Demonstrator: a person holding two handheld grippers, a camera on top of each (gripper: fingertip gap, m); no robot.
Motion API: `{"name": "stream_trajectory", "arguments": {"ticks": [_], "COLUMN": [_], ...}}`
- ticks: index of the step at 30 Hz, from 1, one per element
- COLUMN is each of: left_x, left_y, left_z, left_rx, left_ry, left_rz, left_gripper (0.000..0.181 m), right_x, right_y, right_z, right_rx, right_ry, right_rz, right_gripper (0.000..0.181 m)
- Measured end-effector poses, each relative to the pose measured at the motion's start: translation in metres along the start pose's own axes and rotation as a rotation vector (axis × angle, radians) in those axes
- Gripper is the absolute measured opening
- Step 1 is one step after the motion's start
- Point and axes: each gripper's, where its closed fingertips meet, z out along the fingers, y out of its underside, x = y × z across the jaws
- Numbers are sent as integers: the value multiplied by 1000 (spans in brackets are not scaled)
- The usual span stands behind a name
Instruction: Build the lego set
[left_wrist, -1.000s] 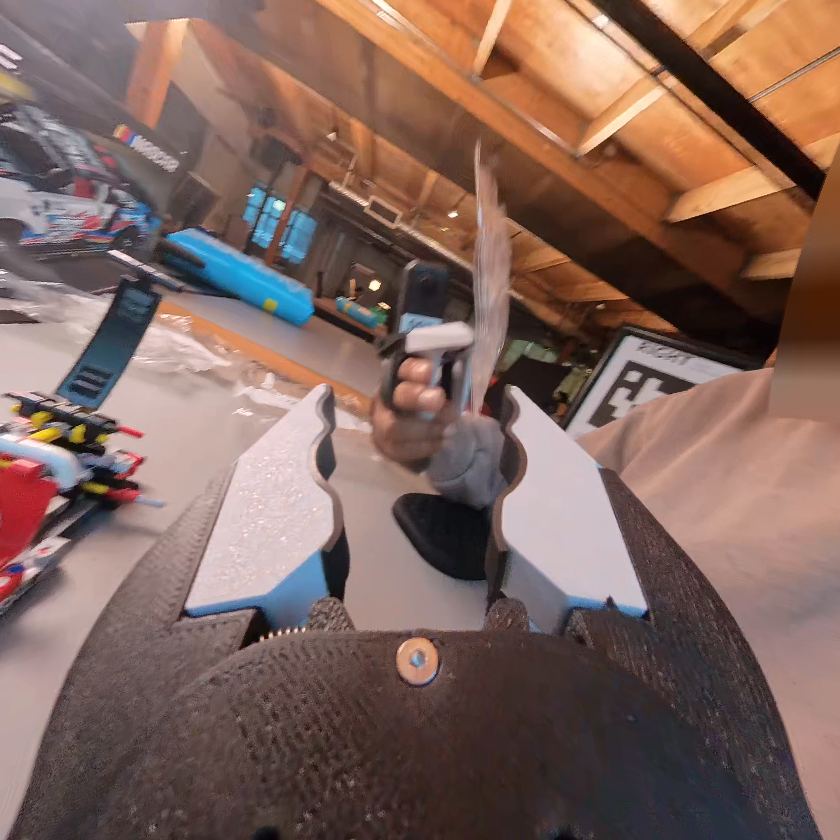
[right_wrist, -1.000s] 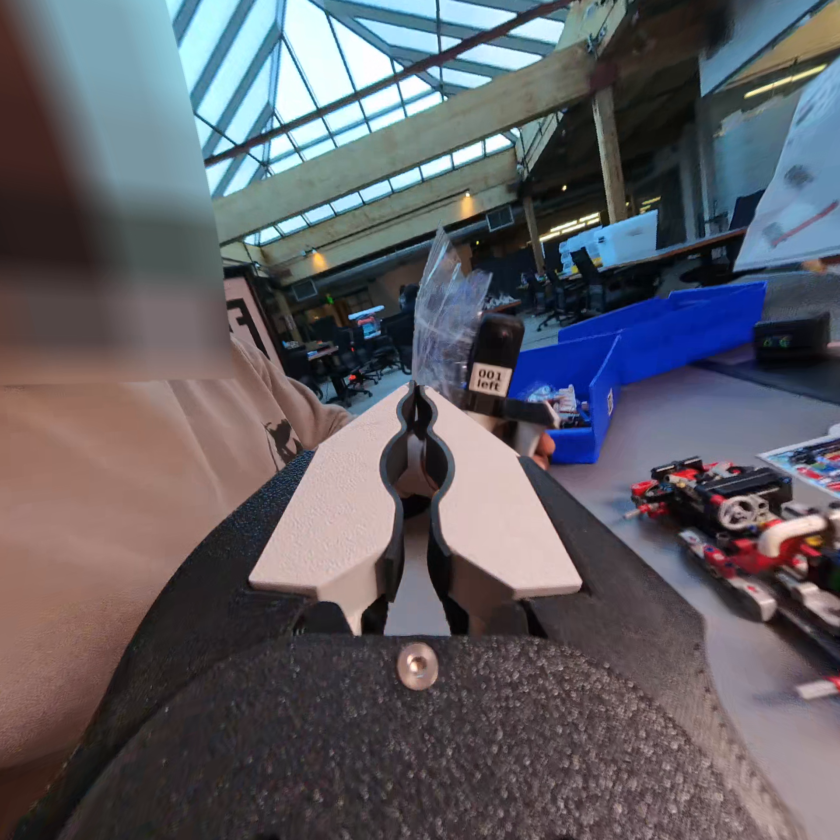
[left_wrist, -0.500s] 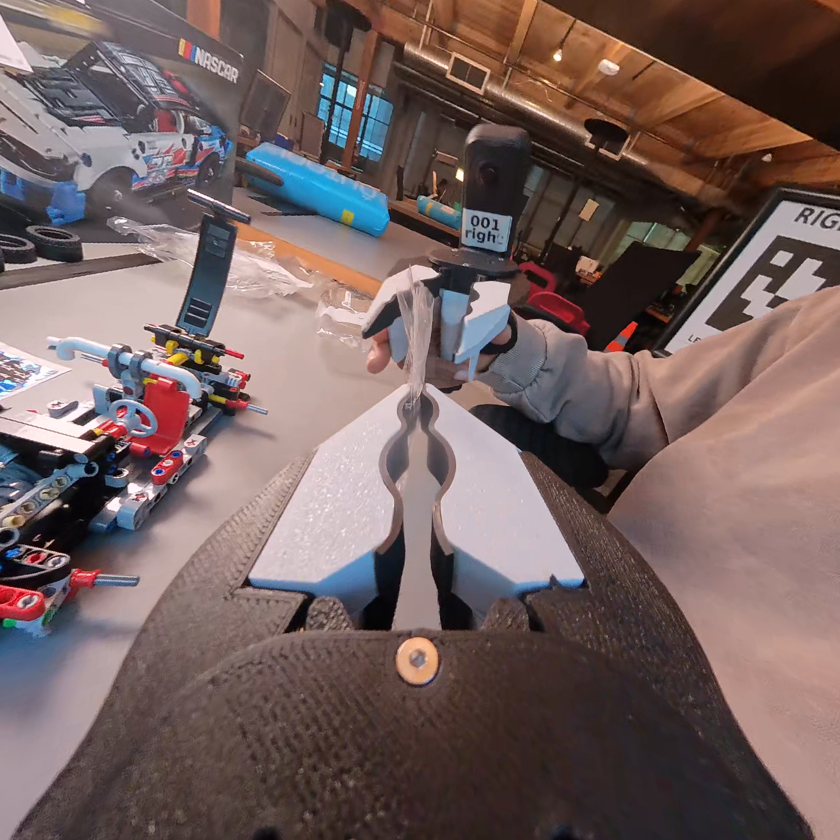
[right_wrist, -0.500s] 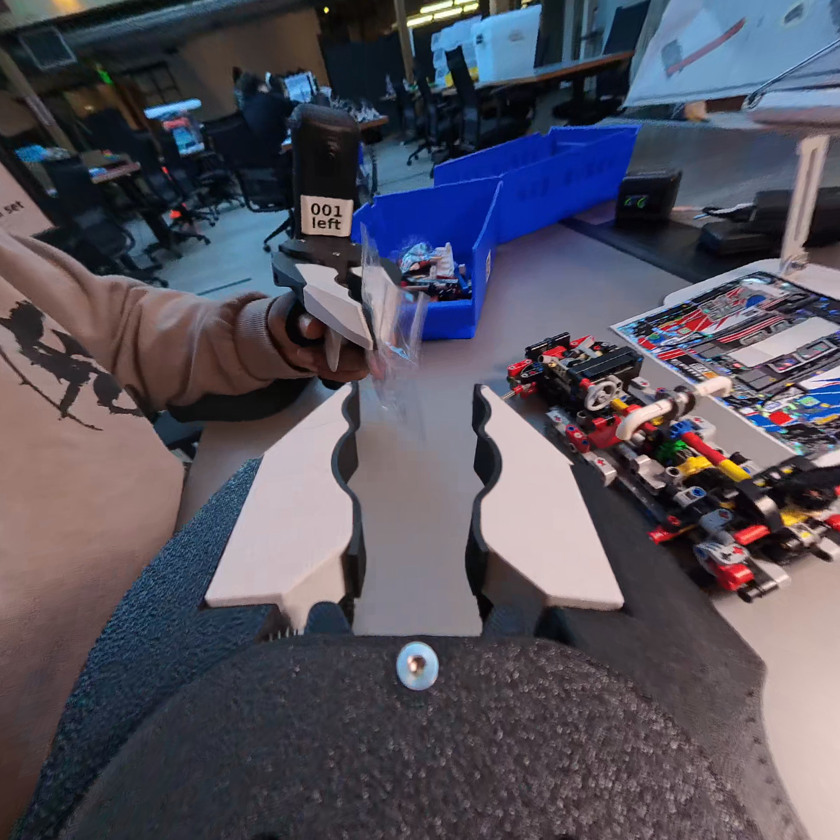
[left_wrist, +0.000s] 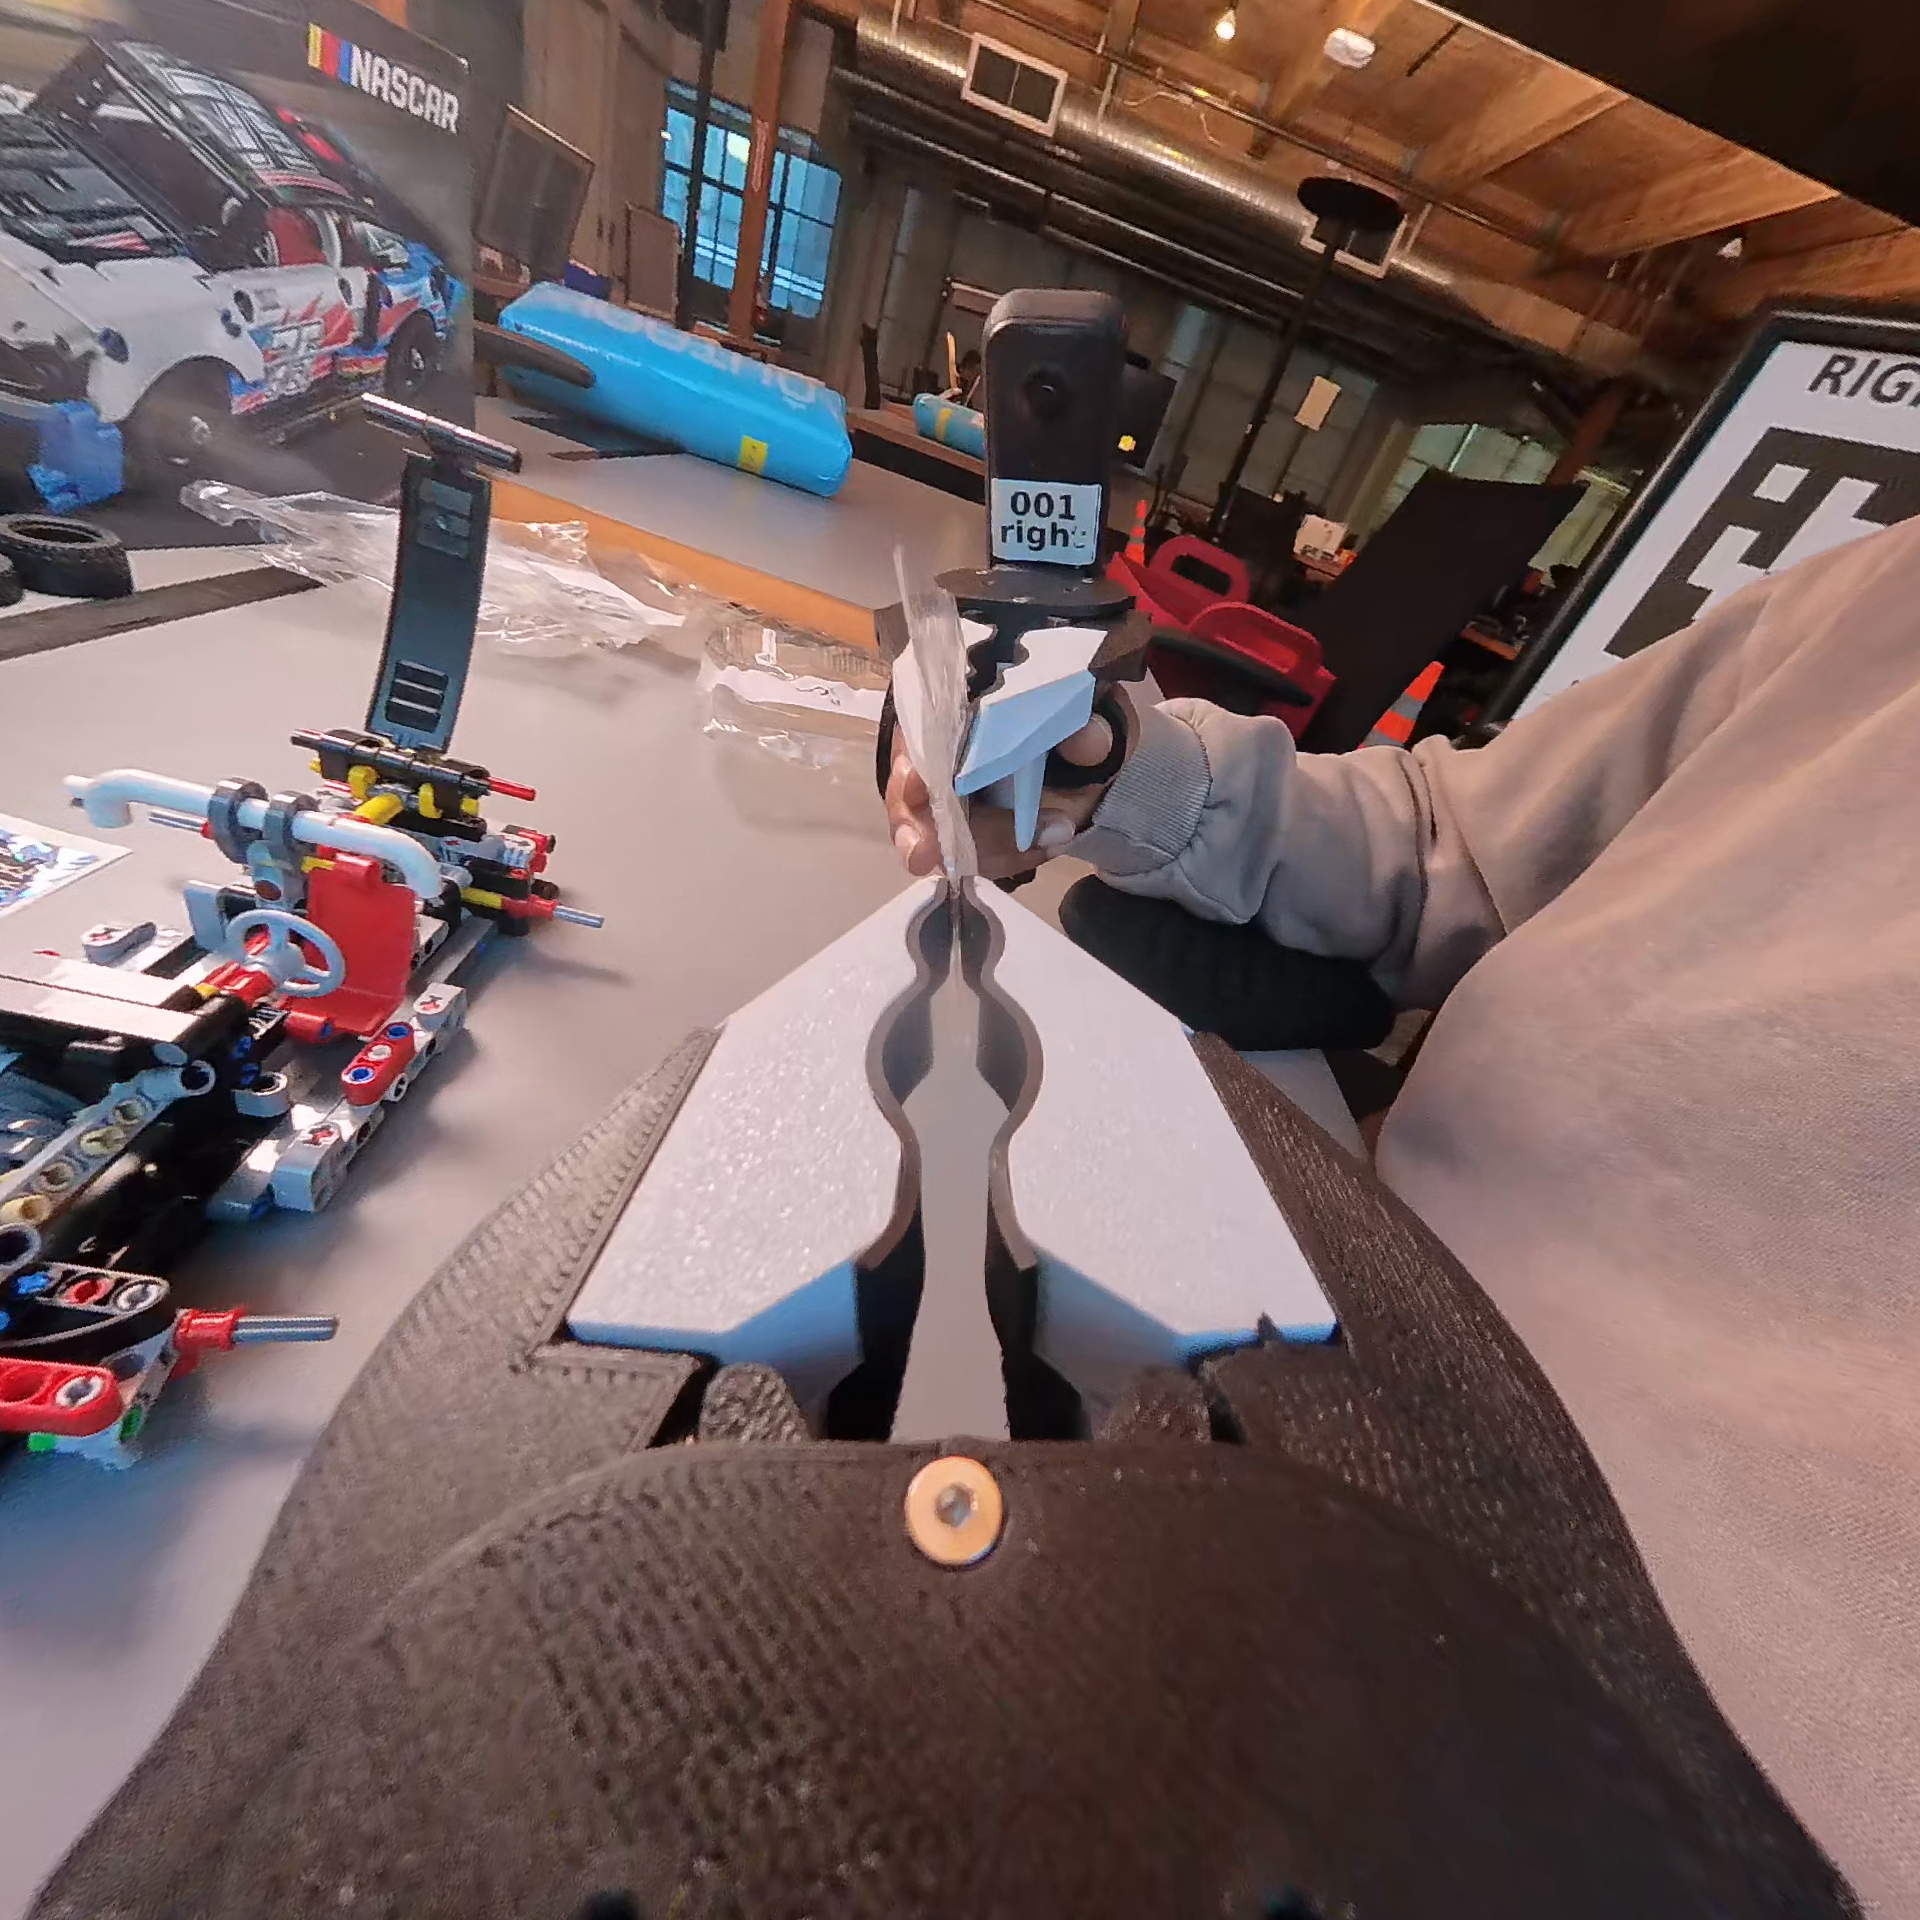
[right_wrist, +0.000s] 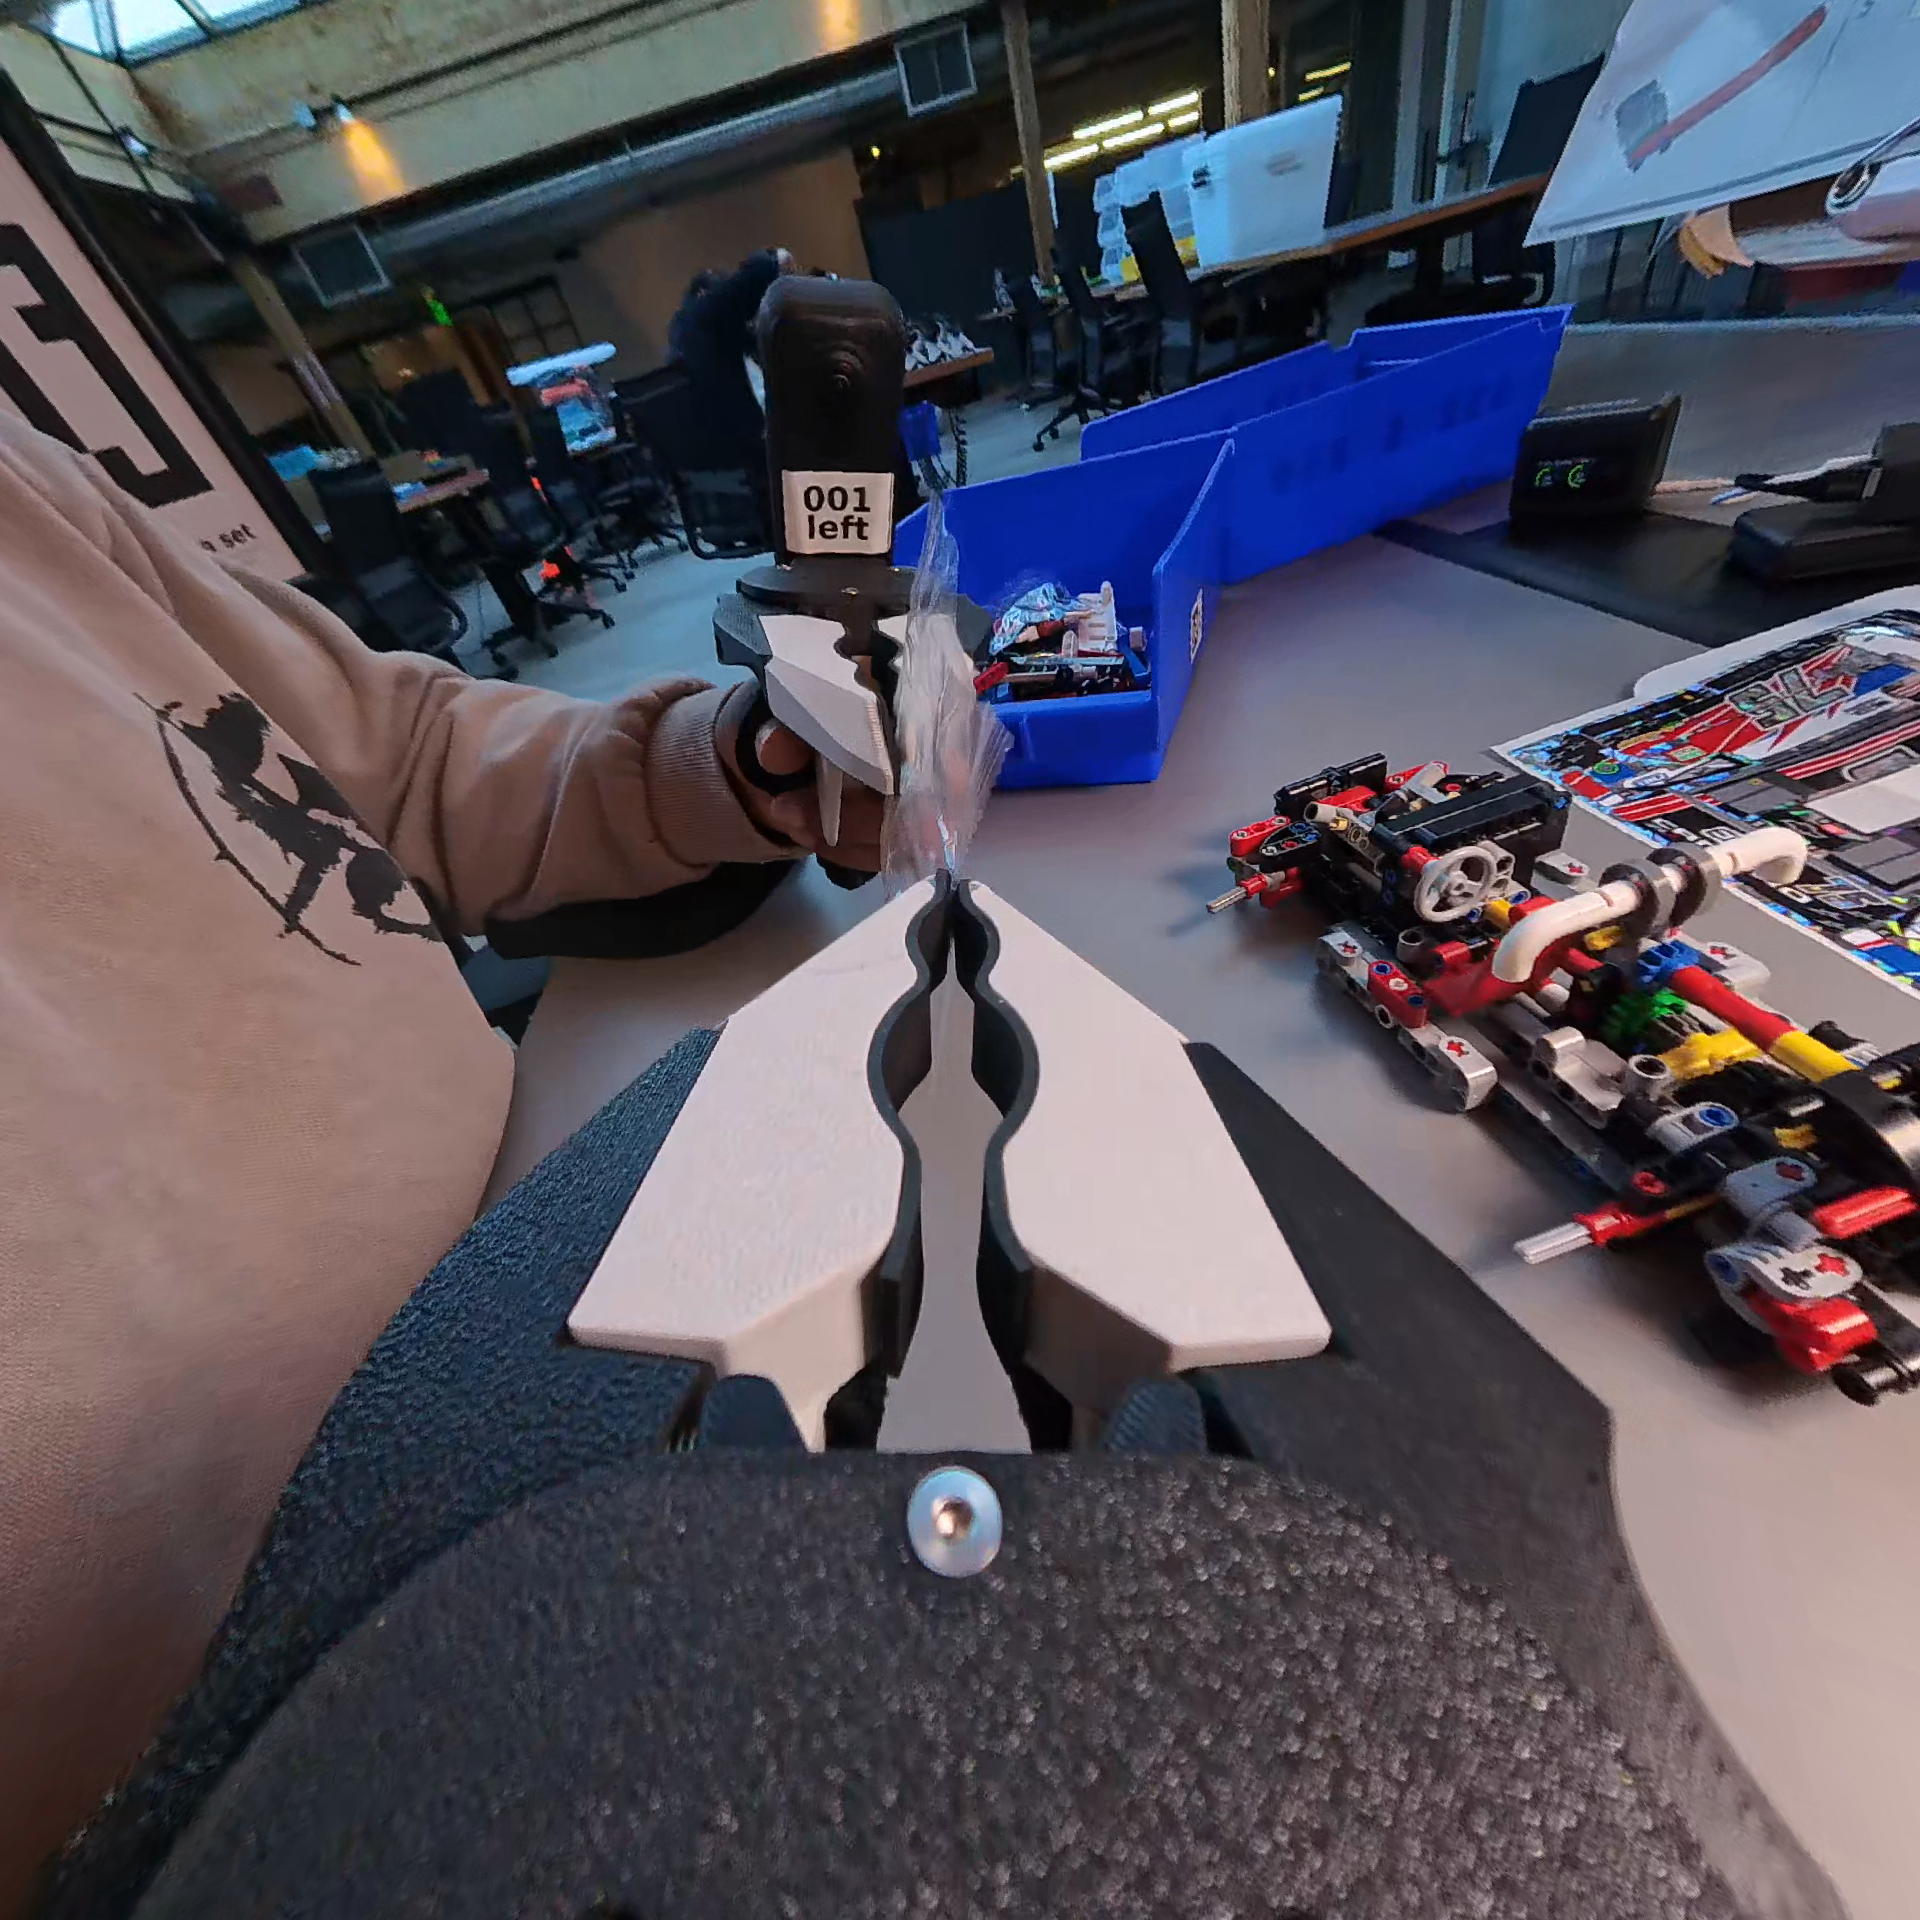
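We held clear plastic bag (left_wrist: 932, 717) between both claws: left claw (left_wrist: 954, 902) and right claw (right_wrist: 948, 891) pinched tight on it. Lego car (right_wrist: 1621, 1039) at 3 o'clock on bench (right_wrist: 1299, 707).

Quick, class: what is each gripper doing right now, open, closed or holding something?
Left gripper: closed on the clear plastic bag.
Right gripper: closed on the same bag.

two grippers are in view, the left gripper (left_wrist: 954, 896) and the right gripper (right_wrist: 951, 889), both pinching one clear plastic bag (right_wrist: 940, 717). one part-built lego car (right_wrist: 1600, 1029) sits on one grey table (right_wrist: 1351, 665), with one sticker sheet (right_wrist: 1766, 727) and two blue bins (right_wrist: 1174, 623). the left wrist view adds one lego box (left_wrist: 208, 249), two loose black tyres (left_wrist: 62, 556) and some empty clear wrappers (left_wrist: 343, 540), too crumpled to count.
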Motion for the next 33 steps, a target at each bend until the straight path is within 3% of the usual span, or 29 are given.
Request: {"name": "stream_trajectory", "arguments": {"ticks": [6,12,16,18,22,24,26,30,33], "left_x": [9,8,17,20,18,18,16,18,20], "left_y": [13,2,7,8,15,22,30,44,49], "left_z": [16,2,7,6,2,2,4,8,9], "left_rx": [-57,0,-29,-46,-119,-161,-202,-271,-293], "left_ry": [31,32,54,59,28,25,20,22,21], "left_rz": [35,50,116,157,266,299,325,376,391], "left_gripper": [0,0,0,0,0,0,0,0,0], "right_x": [-16,-10,-19,-17,-7,-11,-25,-28,-32], "right_y": [6,1,3,-4,-38,-47,-42,-6,12], "right_z": [21,5,11,6,-22,-27,-21,-2,4], "right_rx": [-24,20,4,8,53,-9,-129,-439,-570], "right_ry": [-52,-38,-46,-32,53,57,-2,-30,-106], "right_rz": [-45,-29,-72,-87,-144,-208,-256,-409,-408], "right_gripper": [0,0,0,15,14,0,0,0,0]}}
